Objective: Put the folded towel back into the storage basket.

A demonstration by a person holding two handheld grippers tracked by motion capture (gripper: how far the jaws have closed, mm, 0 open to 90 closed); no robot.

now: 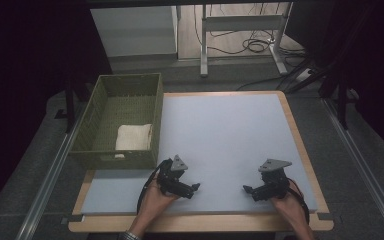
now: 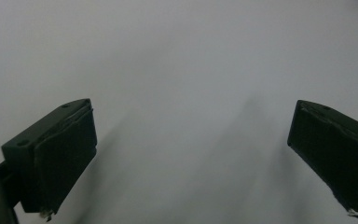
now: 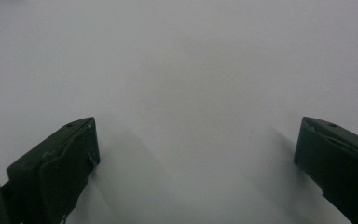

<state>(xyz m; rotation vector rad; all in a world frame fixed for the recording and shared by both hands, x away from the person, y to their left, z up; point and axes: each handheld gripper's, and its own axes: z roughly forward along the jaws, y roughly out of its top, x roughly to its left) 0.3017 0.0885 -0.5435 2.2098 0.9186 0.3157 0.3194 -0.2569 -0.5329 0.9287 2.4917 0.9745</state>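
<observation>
My left gripper [image 1: 196, 187] rests low over the pale grey mat [image 1: 225, 135] near its front left, held by a hand, pointing right toward the middle. The right gripper [image 1: 246, 189] sits near the front right, pointing left. In the left gripper view the left gripper [image 2: 193, 158] has its jaws wide apart with bare mat between them. The right gripper [image 3: 196, 168] in its own view is likewise open over bare mat. A folded white cloth [image 1: 133, 137] lies inside the green woven basket [image 1: 97, 105] at the table's left.
The mat covers a wooden table [image 1: 195, 223] whose edge shows at the front. Beyond the far edge stand a white cabinet [image 1: 135, 30], metal table legs [image 1: 204, 45] and floor cables [image 1: 257, 46]. Metal rails [image 1: 45, 185] run along both sides.
</observation>
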